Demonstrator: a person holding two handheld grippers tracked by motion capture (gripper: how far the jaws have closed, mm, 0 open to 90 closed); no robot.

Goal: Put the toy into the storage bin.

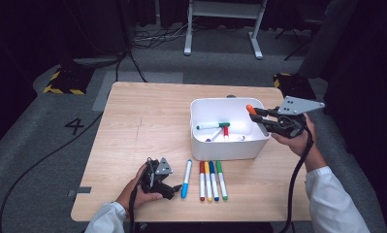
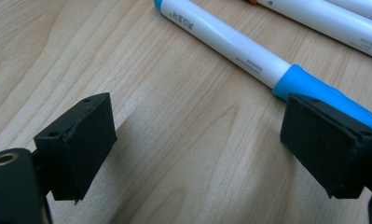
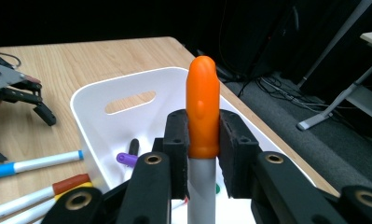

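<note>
My right gripper (image 1: 260, 116) is shut on an orange-capped marker (image 1: 252, 111), held over the right side of the white bin (image 1: 208, 151). In the right gripper view the marker (image 3: 203, 116) stands upright, pinched between the two pads at its cap. Inside the bin lie green (image 1: 213, 125), purple (image 1: 212, 136) and red (image 1: 226, 132) markers. My left gripper (image 1: 174, 190) rests low on the table with its jaws open beside the light-blue marker (image 1: 186, 178). In the left gripper view that blue marker (image 2: 267, 63) lies just past the right pad (image 2: 330, 140), with nothing between the pads.
A row of red (image 1: 201, 180), yellow (image 1: 207, 180), blue (image 1: 213, 180) and green (image 1: 221, 180) markers lies in front of the bin. The wooden table (image 1: 142, 116) stands on a grey floor with cables and a desk frame (image 1: 225, 24) behind.
</note>
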